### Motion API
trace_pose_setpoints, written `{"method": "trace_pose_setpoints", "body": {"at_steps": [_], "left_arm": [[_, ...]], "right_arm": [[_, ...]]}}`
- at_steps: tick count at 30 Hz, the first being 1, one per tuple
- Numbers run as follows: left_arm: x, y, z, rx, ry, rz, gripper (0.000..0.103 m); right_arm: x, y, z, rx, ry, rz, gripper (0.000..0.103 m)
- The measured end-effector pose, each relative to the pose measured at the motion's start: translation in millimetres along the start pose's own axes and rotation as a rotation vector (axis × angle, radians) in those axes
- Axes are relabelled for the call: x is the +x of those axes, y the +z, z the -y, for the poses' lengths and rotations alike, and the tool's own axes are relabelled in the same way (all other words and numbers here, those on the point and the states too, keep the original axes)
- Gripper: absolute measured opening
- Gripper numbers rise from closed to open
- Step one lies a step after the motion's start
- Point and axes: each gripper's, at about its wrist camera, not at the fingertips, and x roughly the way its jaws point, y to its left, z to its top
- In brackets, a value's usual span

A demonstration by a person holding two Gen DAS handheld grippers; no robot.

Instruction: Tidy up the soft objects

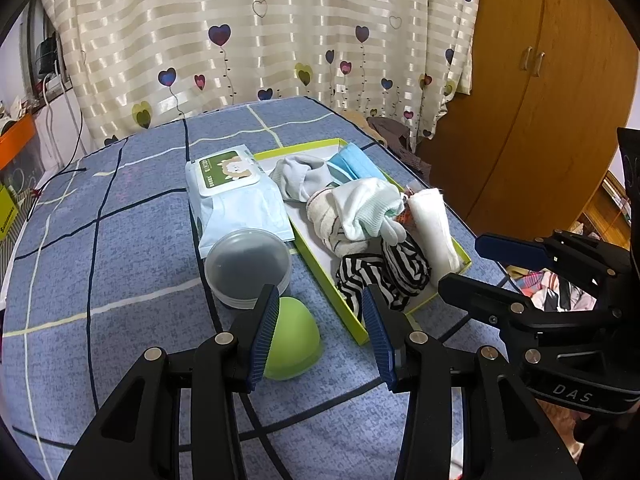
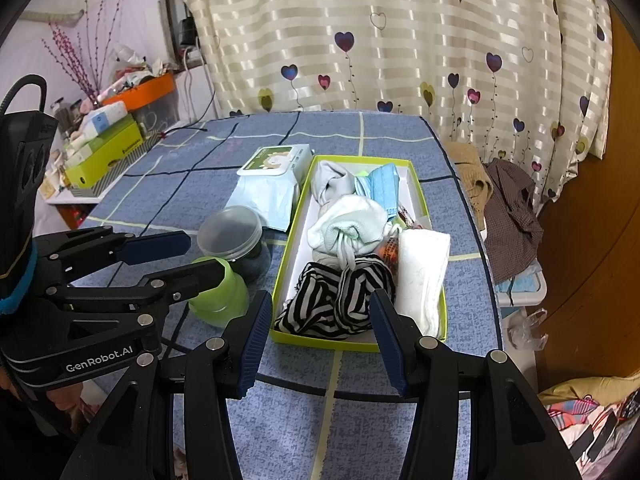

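I see both hand-held grippers, left [image 1: 320,320] and right [image 2: 318,324], gaping, gripping nothing. Box [image 2: 416,184] of socks [image 2: 336,296] on the table [image 2: 280,420] at 12 o'clock from right; green cup [image 1: 294,340] touching left's 9 o'clock finger.

Green cup [image 1: 292,334]: left side hidden behind left tongs [image 1: 320,328] finger. Striped cloth [image 2: 340,300]: near edge hidden by box [image 2: 320,340] wall. Small item beside white roll [image 2: 424,276]: mostly buried, unidentifiable. Wipes pack [image 1: 228,172] label text too small to read.

Even, soft indoor light, faint shadows, sheen on the curtain [image 1: 256,40], strong fisheye bending, dark corners.
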Motion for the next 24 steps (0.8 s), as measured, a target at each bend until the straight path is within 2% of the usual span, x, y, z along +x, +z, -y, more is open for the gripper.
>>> {"method": "trace_pose_setpoints", "body": {"at_steps": [24], "left_arm": [[2.5, -0.6, 0.5, 0.0, -0.011, -0.008, 0.045]], "right_arm": [[0.1, 1.2, -0.7, 0.0, 0.0, -0.002, 0.05]]}}
